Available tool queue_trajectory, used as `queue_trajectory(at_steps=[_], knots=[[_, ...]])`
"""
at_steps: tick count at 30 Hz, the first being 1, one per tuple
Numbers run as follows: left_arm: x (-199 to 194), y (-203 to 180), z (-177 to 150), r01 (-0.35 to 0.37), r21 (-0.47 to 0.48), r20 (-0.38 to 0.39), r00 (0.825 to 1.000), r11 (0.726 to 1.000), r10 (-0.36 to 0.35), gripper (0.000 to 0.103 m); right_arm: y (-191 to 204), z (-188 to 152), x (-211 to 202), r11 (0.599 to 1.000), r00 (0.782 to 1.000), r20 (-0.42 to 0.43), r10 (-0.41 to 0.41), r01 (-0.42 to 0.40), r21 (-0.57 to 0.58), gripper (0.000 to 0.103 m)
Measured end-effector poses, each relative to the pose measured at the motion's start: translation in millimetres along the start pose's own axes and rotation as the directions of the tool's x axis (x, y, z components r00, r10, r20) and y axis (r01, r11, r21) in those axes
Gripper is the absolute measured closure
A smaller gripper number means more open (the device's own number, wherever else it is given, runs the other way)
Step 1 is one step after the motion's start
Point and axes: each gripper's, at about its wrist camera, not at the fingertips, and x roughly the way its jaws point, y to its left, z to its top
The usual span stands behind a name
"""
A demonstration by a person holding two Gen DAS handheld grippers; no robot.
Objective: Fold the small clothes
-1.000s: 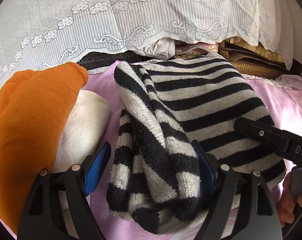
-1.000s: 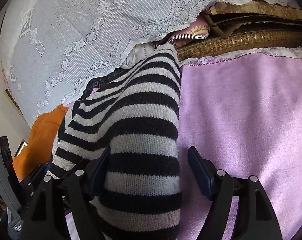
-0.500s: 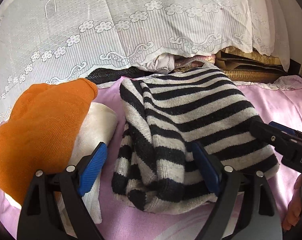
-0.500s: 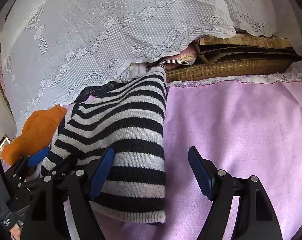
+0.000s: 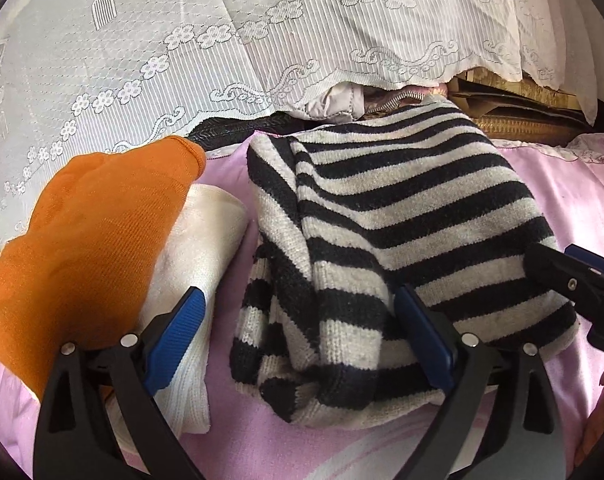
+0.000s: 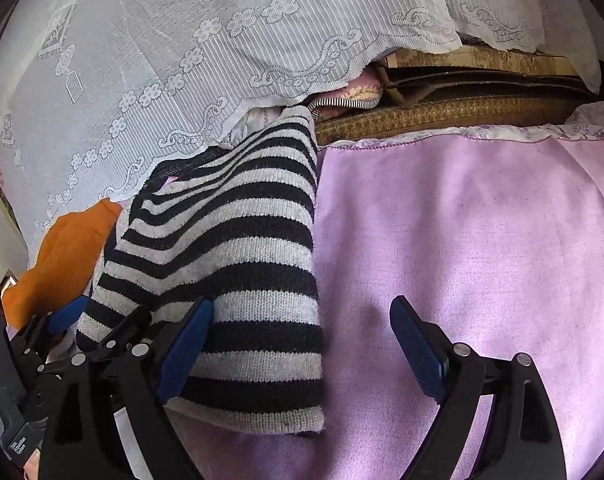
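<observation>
A folded black-and-white striped sweater [image 5: 402, 248] lies on the pink bed sheet [image 5: 582, 200]. It also shows in the right wrist view [image 6: 238, 264]. My left gripper [image 5: 302, 340] is open, its jaws wide, hovering at the sweater's near left edge. My right gripper [image 6: 298, 344] is open over the sweater's near right corner and the bare pink sheet [image 6: 482, 240]. The right gripper's fingertips [image 5: 562, 272] show at the right of the left wrist view. Left of the sweater lie an orange garment [image 5: 90, 232] and a folded cream garment [image 5: 198, 240].
A white lace curtain [image 5: 262, 40] hangs across the back. Under its hem are bundled clothes [image 5: 342, 100] and woven brown mats [image 6: 442, 112]. The left gripper's body [image 6: 30, 360] shows at the left edge of the right wrist view.
Both grippers have drawn back and up from the striped sweater, which now lies folded flat on the sheet. More of the sheet shows in front of it.
</observation>
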Motion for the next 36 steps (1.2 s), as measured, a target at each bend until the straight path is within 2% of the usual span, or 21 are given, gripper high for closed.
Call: queue_trajectory(at_steps=[4, 5, 8, 14, 23, 33, 36], knots=[[-21.1, 1.7, -9.1, 0.011, -0.018, 0.030, 0.999, 1.000, -0.011, 0.009, 8.9, -6.6, -21.3, 0.999, 0.997, 0.068, -0.024, 0.027, -0.044, 0.013], [-27.1, 1.7, -11.8, 0.004, -0.018, 0.039, 0.999, 1.000, -0.003, 0.005, 11.5, -9.3, -27.0, 0.998, 0.996, 0.083, -0.033, 0.038, -0.056, 0.013], [-44.7, 1.2, -19.3, -0.024, -0.014, 0.071, 0.997, 1.000, 0.025, 0.005, 16.4, -17.1, -44.5, 0.995, 0.990, 0.130, -0.062, 0.072, -0.073, 0.012], [-74.0, 3.4, -30.8, -0.041, -0.029, 0.118, 0.992, 0.999, 0.044, 0.005, 20.0, -32.2, -70.9, 0.991, 0.982, 0.169, -0.086, 0.101, -0.084, 0.011], [-98.9, 6.8, -43.1, -0.050, -0.040, 0.128, 0.990, 0.998, 0.055, 0.005, 24.4, -52.3, -98.7, 0.991, 0.978, 0.191, -0.088, 0.105, -0.081, 0.006], [-145.8, 18.5, -48.5, -0.086, -0.066, 0.152, 0.984, 0.994, 0.095, 0.005, 38.4, -68.4, -150.8, 0.991, 0.941, 0.327, -0.089, 0.117, -0.065, 0.004], [-153.3, 25.4, -45.9, -0.103, -0.090, 0.138, 0.984, 0.991, 0.115, 0.005, 40.7, -63.9, -153.7, 0.994, 0.953, 0.292, -0.086, 0.103, -0.044, 0.004]])
